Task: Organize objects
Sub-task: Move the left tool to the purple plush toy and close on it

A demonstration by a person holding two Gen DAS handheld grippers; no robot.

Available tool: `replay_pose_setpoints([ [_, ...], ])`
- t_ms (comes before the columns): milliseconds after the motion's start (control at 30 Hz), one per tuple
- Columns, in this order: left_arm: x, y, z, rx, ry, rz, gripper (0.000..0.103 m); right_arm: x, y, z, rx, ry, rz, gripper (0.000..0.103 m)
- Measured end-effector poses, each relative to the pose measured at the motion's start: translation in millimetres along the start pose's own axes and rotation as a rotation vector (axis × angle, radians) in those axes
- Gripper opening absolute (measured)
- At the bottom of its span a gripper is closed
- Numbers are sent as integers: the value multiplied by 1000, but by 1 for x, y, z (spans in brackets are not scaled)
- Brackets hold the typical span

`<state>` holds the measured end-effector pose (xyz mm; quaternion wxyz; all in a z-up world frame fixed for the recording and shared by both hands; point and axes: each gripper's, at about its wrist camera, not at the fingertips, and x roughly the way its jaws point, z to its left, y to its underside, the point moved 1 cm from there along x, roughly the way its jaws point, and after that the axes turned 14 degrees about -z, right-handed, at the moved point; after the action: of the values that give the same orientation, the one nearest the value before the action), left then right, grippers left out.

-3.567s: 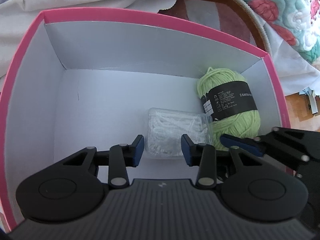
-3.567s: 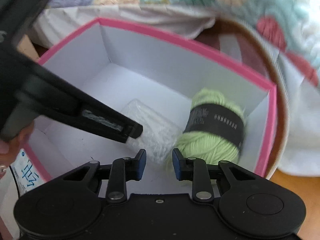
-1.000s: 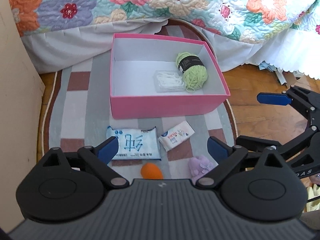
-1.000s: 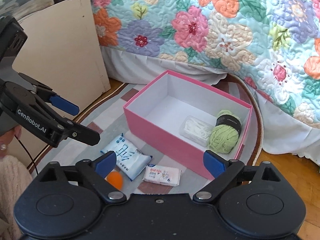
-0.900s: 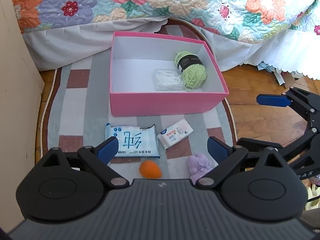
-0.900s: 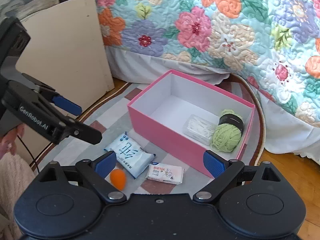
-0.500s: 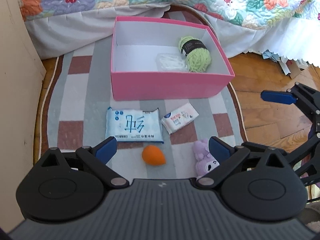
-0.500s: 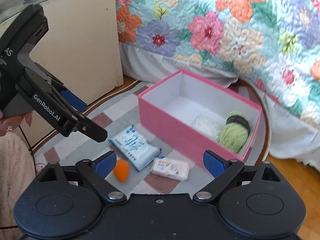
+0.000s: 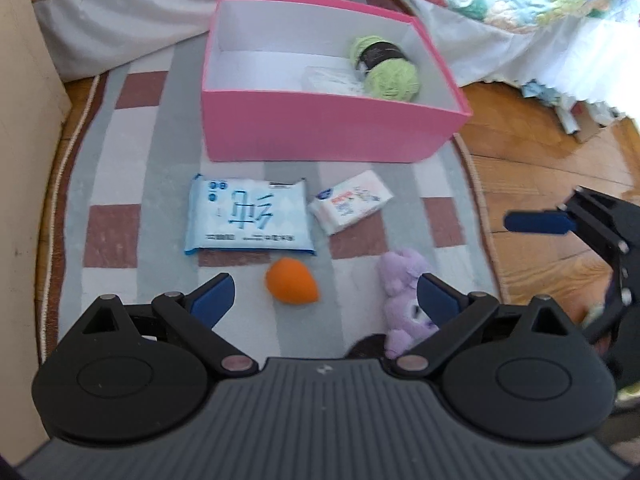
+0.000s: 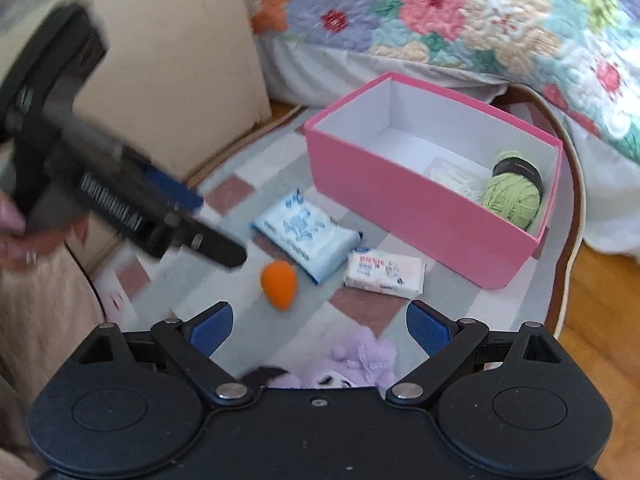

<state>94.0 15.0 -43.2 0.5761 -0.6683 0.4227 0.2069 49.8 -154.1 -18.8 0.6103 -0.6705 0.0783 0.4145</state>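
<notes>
Checked grey, white and brick-red rug [image 9: 120,140] on a wooden floor [image 9: 532,152] carries everything, with a flower-quilted bed [image 10: 460,12] beyond it at twelve o'clock and a beige cabinet side [image 10: 176,64] at nine. On that rug sits the pink box [image 9: 320,128], open and white inside; toward its two o'clock corner lie a green yarn ball [image 9: 386,70] with a black paper band and, just beside it at its nine o'clock, a clear plastic case [image 9: 328,78] of white sticks. By my reading two things are stowed and four remain on the rug. At six o'clock of the box lies a blue wet-wipe pack [image 9: 248,216], and just beside that at three o'clock a small white tissue pack [image 9: 352,202]; nearer the cameras are an orange egg-shaped sponge [image 9: 290,282] and a purple plush toy [image 9: 402,296], apart from each other. Large blue characters on the wipe pack look Chinese, but I cannot read them; the tissue pack bears small red lettering, too blurred to make out, and the yarn band's print is too small. The left gripper [image 9: 326,300] hangs above the sponge and plush with its jaws spread wide and nothing between them; in the right wrist view its side shows white lettering smeared by motion. The right gripper [image 10: 318,326] hovers over the plush, jaws likewise wide apart and empty. The plush or the sponge seems the likeliest next pick.
</notes>
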Motion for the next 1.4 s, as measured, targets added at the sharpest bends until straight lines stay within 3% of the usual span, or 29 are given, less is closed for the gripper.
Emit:
replay_pose_setpoints([
  [133, 14, 11, 0, -11, 23, 11, 99, 15, 21, 17, -95, 42, 27, 96],
  [267, 22, 22, -6, 3, 43, -8, 99, 22, 31, 10, -17, 27, 44, 96],
  [500, 34, 39, -19, 21, 79, 6, 99, 28, 49, 8, -2, 42, 86, 96],
  [767, 54, 60, -30, 40, 85, 106, 96, 37, 65, 6, 14, 56, 147, 96],
  [967, 61, 70, -35, 21, 143, 104, 95, 37, 71, 7, -2, 61, 157, 96],
  [1167, 77, 79, -33, -12, 133, 132, 95, 41, 83, -2, 43, 77, 164, 96],
  [1267, 80, 81, -30, -29, 144, 120, 91, 41, 88, -6, 59, 75, 153, 95],
  [1400, 78, 79, -31, -49, 186, 74, 69, 44, 98, -12, 99, 64, 145, 90],
])
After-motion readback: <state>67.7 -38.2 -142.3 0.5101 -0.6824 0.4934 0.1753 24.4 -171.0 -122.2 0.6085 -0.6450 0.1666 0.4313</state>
